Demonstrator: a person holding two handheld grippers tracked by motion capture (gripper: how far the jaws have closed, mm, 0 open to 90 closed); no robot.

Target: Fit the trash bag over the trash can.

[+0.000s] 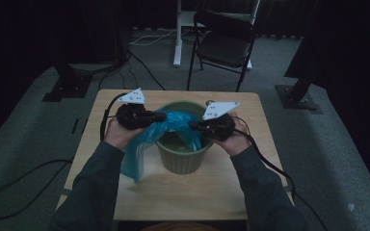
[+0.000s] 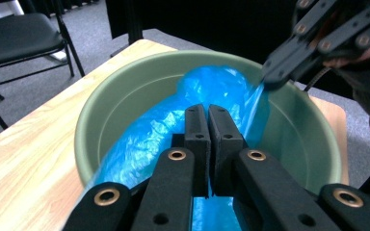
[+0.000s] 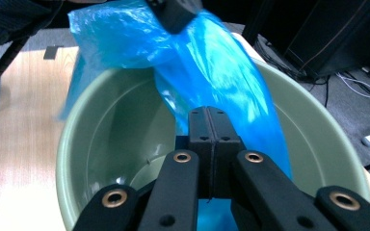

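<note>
A green plastic bin (image 1: 180, 159) stands at the middle of the wooden table (image 1: 221, 192). A blue plastic bag (image 1: 139, 144) stretches across its mouth and hangs down over its left side to the tabletop. My left gripper (image 1: 161, 117) is at the bin's left rim and shut on the bag. My right gripper (image 1: 192, 126) is over the right rim, also shut on the bag. In the left gripper view the jaws (image 2: 207, 113) press together on blue film (image 2: 212, 86) above the bin (image 2: 125, 77). In the right gripper view the jaws (image 3: 207, 115) pinch the bag (image 3: 212, 62) over the bin's hollow (image 3: 106, 130).
A black folding chair (image 1: 224, 41) and a white desk leg (image 1: 177, 33) stand beyond the table's far edge. Black stand bases (image 1: 62, 89) (image 1: 298, 98) sit on the carpet at either side, with cables trailing on the floor. Bare tabletop lies in front of the bin.
</note>
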